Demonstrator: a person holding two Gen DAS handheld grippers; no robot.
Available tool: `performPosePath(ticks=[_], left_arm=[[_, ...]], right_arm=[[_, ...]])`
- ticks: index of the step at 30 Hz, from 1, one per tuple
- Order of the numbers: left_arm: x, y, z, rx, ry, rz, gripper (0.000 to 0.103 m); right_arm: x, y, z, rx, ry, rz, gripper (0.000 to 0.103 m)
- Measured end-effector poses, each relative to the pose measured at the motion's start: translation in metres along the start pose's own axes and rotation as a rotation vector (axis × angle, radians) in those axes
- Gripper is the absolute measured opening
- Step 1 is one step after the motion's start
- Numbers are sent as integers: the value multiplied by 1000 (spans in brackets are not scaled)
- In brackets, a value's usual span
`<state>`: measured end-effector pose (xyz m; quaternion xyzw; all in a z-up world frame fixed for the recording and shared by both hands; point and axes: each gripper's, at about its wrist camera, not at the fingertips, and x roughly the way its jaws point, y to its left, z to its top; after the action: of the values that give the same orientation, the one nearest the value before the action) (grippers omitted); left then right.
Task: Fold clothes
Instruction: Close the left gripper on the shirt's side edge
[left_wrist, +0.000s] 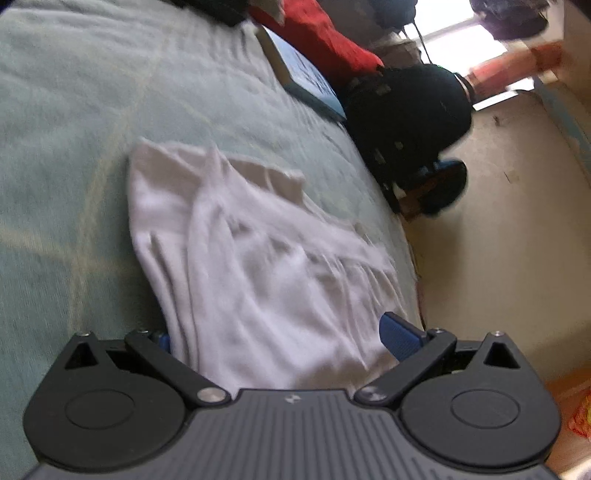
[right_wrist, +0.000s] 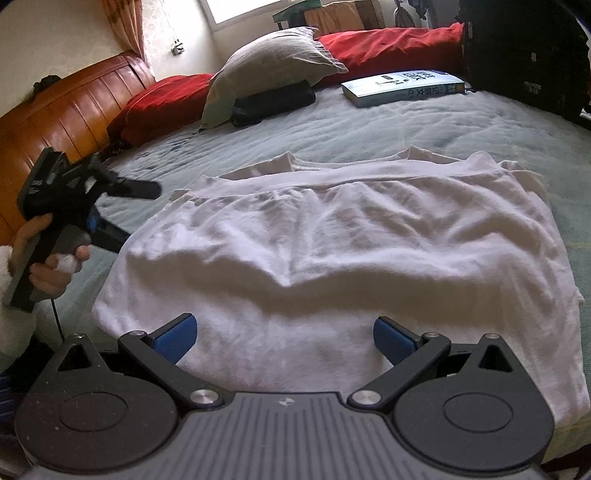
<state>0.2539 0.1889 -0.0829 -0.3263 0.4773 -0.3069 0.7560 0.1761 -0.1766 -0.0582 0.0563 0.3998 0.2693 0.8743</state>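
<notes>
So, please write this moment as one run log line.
white cotton shirt: flat on bed, partly folded | left gripper: open | right gripper: open

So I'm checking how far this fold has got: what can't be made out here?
- Left wrist view: the white garment is motion-blurred, so its folds are unclear; cloth covers the left gripper's left pad.
- Right wrist view: the garment's near edge is hidden behind the right gripper, and its underlayers cannot be seen.
- The book's cover text is too small to read.
</notes>
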Motion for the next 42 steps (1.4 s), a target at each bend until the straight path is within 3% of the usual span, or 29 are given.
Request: performPosePath(ticks=[5,13,20,27,30,32,34,37,39,42], left_arm=[[1,6,4,-31,23,13,100],[21,-1,23,-54,1,95,99],[9,-2,0,9,66,30,99],[17,5,12,-11,69,42,93],[15,9,13,-12,51,49,85],[10,12,9,1,37,73,64],[2,22,3,-37,25,53,51],[-6,27,-6,-34,31,19,50],[-5,20,-9,15,42,38,50],[-1,21,-2,-2,50,46,50]], right_arm=[[-2,3,-1,-5,-5,9,103],[-7,8,-2,-3,-14,25,103],[-8,9,-3,-11,-12,44,103],[-9,13,-5,-23,-12,35,103],[-9,13,-5,-20,-12,27,103],[-9,13,-6,-23,-9,20,103],[-10,13,-7,-27,-9,18,103],[-11,13,-7,-28,-13,22,103],[-10,13,-6,-28,-12,22,103],[-5,13,-7,-25,-1,23,103]])
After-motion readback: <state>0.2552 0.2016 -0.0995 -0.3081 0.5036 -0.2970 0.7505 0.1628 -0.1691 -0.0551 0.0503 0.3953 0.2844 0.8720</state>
